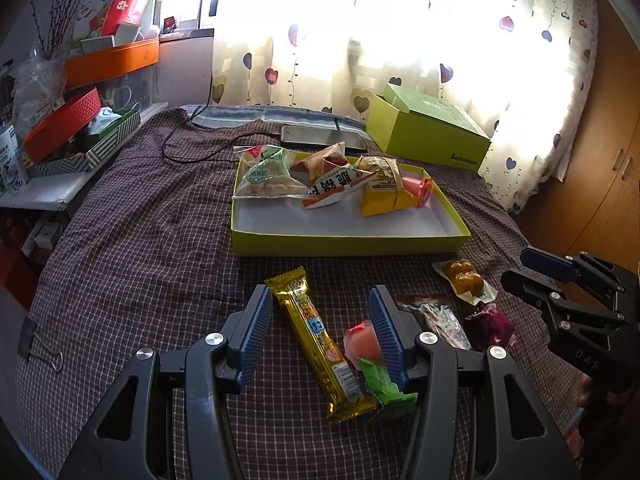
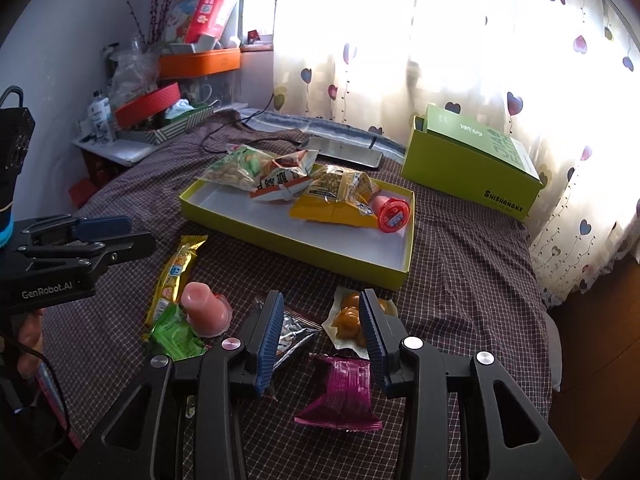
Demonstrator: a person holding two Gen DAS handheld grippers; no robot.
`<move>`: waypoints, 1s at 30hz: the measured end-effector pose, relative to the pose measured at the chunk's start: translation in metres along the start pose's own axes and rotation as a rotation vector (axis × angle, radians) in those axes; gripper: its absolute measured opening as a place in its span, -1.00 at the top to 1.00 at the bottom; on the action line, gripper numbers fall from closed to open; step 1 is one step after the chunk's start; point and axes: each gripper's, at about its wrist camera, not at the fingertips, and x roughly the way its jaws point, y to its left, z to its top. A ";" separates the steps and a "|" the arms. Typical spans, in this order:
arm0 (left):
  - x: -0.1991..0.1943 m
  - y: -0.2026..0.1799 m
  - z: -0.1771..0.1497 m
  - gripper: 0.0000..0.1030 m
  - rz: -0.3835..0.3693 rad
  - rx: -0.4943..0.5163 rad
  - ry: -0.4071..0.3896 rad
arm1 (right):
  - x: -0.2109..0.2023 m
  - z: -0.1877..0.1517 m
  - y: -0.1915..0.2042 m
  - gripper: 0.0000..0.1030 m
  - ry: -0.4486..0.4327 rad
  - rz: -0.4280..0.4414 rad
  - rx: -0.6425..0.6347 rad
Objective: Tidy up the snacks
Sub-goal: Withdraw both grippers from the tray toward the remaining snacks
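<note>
with both claws hanging above the bed and holding nothing, i log the state. left claw (image 1: 320,320): jaws spread, released, with the gold bar (image 1: 318,340) lying on the cloth below the gap and not touched. just right of it sit a pink jelly cup (image 1: 362,344) and a green packet (image 1: 386,384), partly behind the right finger. right claw (image 2: 322,336): jaws apart, empty; beneath the gap a silver packet (image 2: 292,336) and a magenta packet (image 2: 342,394), with a clear pack of brown balls (image 2: 348,320) near the right finger.

outward: the tray (image 2: 320,252) lies beyond the loose pile on the checked bedspread (image 1: 140,240). it already carries a nut bag (image 2: 236,168), an orange-white pouch (image 2: 280,188), a yellow bag (image 2: 336,200) and a red-lid jelly cup (image 2: 394,214), all crowded at its far end; the near half is bare. a green box (image 2: 472,176) stands farther back by the curtain.

progress, my estimate: four items in, six still outside. roughly under halfway. no pick has begun.
</note>
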 end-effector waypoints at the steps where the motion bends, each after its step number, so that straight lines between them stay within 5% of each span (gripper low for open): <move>1: -0.001 -0.002 -0.002 -0.01 -0.001 0.002 0.002 | -0.001 -0.001 0.000 0.26 0.001 -0.003 -0.003; 30: -0.045 -0.054 -0.035 -0.01 -0.076 0.079 -0.008 | -0.048 -0.035 0.021 0.26 -0.019 -0.036 -0.024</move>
